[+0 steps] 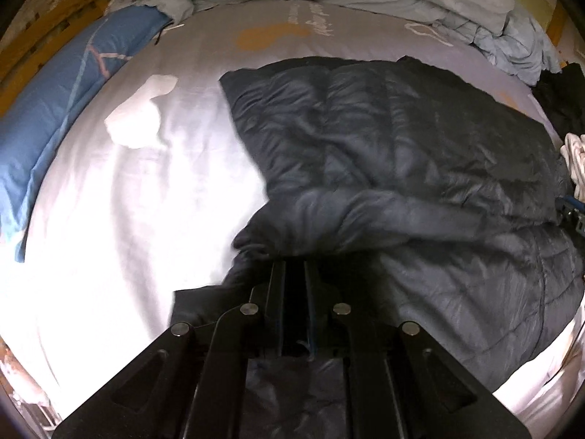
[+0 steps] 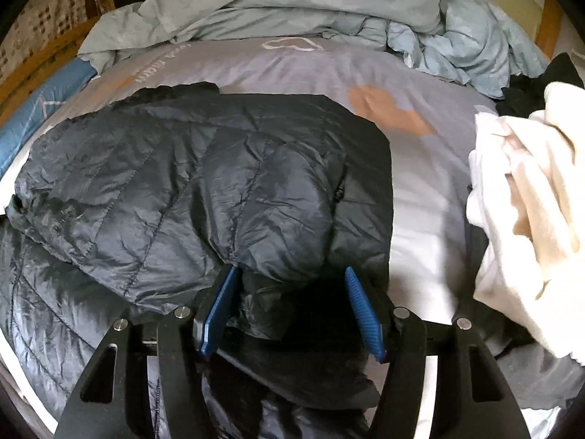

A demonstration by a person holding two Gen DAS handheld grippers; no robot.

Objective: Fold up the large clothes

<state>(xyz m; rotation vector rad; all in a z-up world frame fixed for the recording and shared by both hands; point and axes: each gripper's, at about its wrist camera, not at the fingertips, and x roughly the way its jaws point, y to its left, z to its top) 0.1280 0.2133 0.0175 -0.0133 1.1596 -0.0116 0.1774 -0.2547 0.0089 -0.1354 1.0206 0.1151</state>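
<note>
A dark navy quilted puffer jacket [image 1: 395, 153] lies partly folded on the pale bed sheet [image 1: 120, 197]. My left gripper [image 1: 294, 265] is shut on a fold of the jacket at its near left edge, with the fabric bunched at the fingertips. In the right wrist view the same jacket [image 2: 190, 183] fills the left and middle. My right gripper [image 2: 290, 274] is open, its blue pads [image 2: 360, 311] spread on either side of a puffed fold of the jacket.
A crumpled light blue duvet [image 2: 292, 3] lies along the far side of the bed. A blue pillow [image 1: 58, 109] is at the left. A cream white garment [image 2: 530, 190] and dark clothes [image 2: 537, 80] are piled at the right. A wooden bed frame [image 2: 40, 73] borders the far left.
</note>
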